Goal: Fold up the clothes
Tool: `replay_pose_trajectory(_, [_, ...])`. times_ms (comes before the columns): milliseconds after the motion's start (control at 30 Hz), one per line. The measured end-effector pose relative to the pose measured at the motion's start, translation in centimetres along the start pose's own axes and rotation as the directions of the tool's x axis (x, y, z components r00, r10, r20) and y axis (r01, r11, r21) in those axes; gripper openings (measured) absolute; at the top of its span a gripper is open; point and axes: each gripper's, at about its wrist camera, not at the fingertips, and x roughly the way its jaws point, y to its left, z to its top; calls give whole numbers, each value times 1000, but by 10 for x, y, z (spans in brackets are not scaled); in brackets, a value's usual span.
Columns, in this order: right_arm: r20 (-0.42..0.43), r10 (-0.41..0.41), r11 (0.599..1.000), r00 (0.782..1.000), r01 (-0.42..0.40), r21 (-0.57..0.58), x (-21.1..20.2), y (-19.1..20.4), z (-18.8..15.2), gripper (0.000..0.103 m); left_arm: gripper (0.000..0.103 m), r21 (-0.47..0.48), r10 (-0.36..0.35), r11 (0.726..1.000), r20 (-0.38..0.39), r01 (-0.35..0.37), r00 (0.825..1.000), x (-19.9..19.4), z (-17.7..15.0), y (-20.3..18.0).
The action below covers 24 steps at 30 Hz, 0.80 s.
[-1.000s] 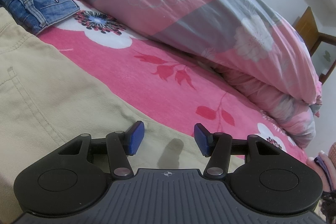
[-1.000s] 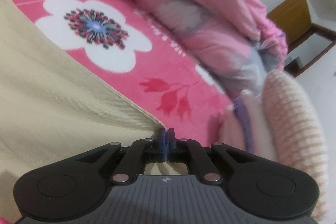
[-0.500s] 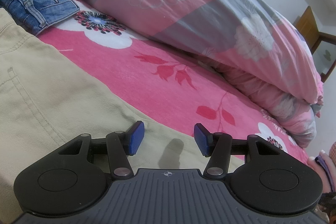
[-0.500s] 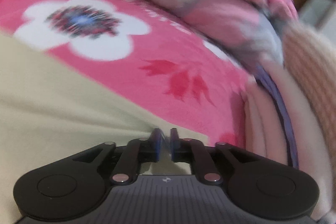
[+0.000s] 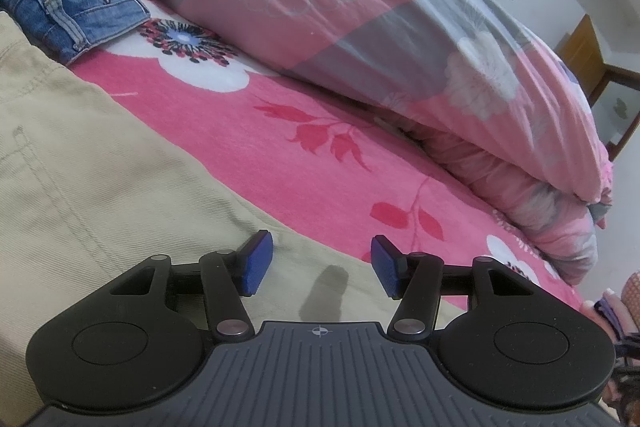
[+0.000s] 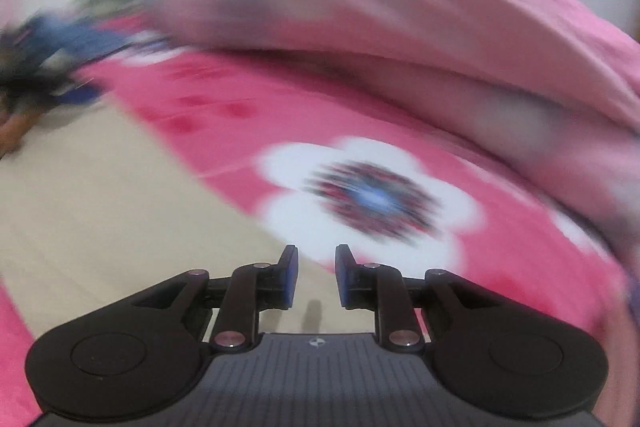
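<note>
khaki trousers [image 5: 80, 167] flat | no txt legible (right view blurred)

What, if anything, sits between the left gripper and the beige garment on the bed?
Nothing visible. The left gripper hangs open right over the beige garment, with only bare cloth between its fingers; the denim piece lies off beyond the garment's far edge.

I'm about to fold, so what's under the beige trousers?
The beige trousers lie on the pink floral bedsheet, which shows beyond their edge. Anything beneath the cloth itself is covered and cannot be seen.
</note>
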Motion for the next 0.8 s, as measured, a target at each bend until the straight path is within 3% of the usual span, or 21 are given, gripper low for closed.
replay_pose_trajectory(133, [-83,58,991,995,-68,-119,41,22,16,21,57,-1,-5,1000,0,5,1000,0,0,-1])
replay_pose_trajectory(433, [-227,111,972,967,-153,-179,77,22,24,21,58,3,-8,1000,-1,8,1000,0,0,-2])
replay_pose_trajectory(667, [-271,141,978,952,-177,-113,86,15,27,22,58,4,-7,1000,0,7,1000,0,0,-3])
replay_pose_trajectory(700, [-270,138,978,953,-174,-114,85,17,27,20,58,3,-8,1000,0,8,1000,0,0,-2])
replay_pose_trajectory(767, [-260,111,976,959,-154,-153,82,26,26,6,58,2,-9,1000,0,9,1000,0,0,-2])
replay_pose_trajectory(800, [-252,75,970,965,-130,-206,80,35,26,4,58,1,-9,1000,1,9,1000,0,0,-2])
